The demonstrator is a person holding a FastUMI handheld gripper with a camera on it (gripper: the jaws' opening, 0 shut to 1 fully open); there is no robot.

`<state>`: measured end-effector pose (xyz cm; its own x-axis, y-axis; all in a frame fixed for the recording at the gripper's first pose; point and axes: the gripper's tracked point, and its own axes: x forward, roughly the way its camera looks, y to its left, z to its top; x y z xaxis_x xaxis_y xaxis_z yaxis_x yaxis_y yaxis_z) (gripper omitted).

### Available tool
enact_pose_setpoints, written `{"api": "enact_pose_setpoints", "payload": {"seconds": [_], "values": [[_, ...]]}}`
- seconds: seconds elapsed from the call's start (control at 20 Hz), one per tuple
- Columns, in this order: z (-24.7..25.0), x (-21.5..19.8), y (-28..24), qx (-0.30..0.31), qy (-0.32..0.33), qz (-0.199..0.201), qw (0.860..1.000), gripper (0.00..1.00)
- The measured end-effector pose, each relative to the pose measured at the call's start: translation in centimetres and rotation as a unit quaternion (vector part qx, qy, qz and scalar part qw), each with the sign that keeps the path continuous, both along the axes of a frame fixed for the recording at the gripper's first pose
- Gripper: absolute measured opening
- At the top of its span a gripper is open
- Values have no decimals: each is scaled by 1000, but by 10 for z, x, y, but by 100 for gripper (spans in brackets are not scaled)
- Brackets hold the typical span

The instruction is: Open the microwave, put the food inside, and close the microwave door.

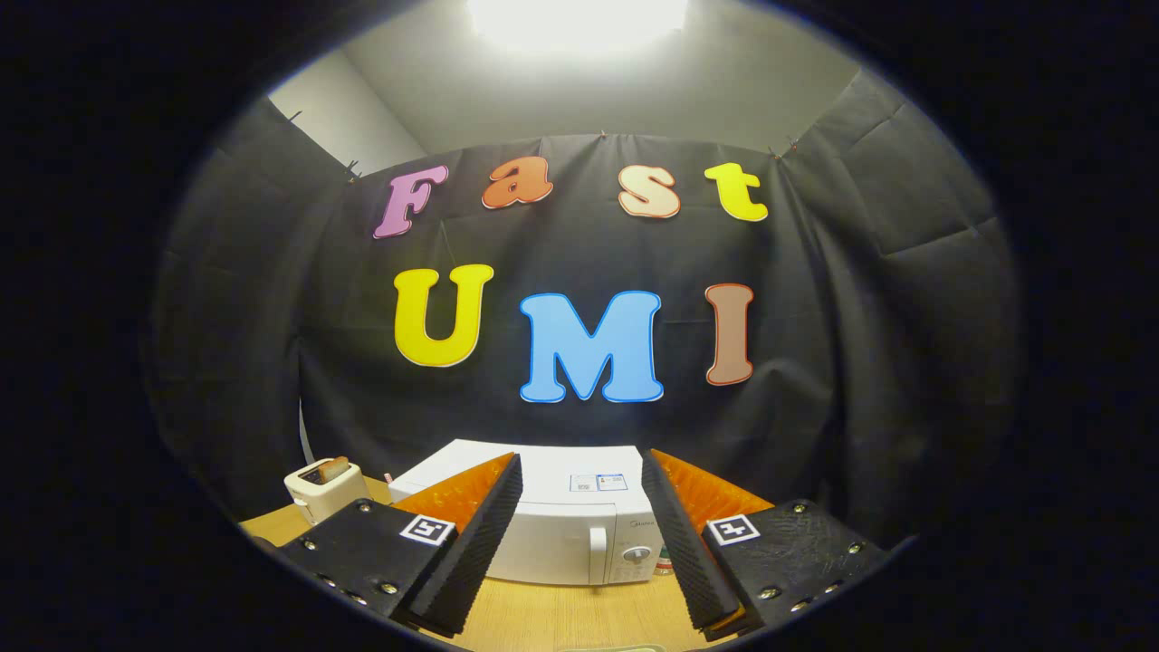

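While fingers [581, 543] gape (empty), microwave [561, 521] sits shut on table [552, 616].

The boxy white microwave [579, 525] looks like smooth painted metal on top with a slightly glossy plastic front, and its upright white door handle [598, 554] has the same plastic sheen. It's sitting on a light wooden tabletop [552, 616], smooth, with faint grain showing. Off to the side, the small cream toaster [323, 490] seems to be smooth plastic too. The gripper [589, 543] is spread wide with nothing between its fingers [484, 534]; their inner faces look finely ribbed and matt, kind of rubbery, and the flat plates behind have shiny metal screws.
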<state>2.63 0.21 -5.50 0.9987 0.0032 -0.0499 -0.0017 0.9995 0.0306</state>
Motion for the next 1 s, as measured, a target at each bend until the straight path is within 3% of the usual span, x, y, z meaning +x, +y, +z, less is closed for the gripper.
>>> {"api": "enact_pose_setpoints", "payload": {"seconds": [0.7,1.0], "values": [[-172,69,-17,29,96,-6,995,86],[-222,101,-20,32,121,-12,992,86]]}}
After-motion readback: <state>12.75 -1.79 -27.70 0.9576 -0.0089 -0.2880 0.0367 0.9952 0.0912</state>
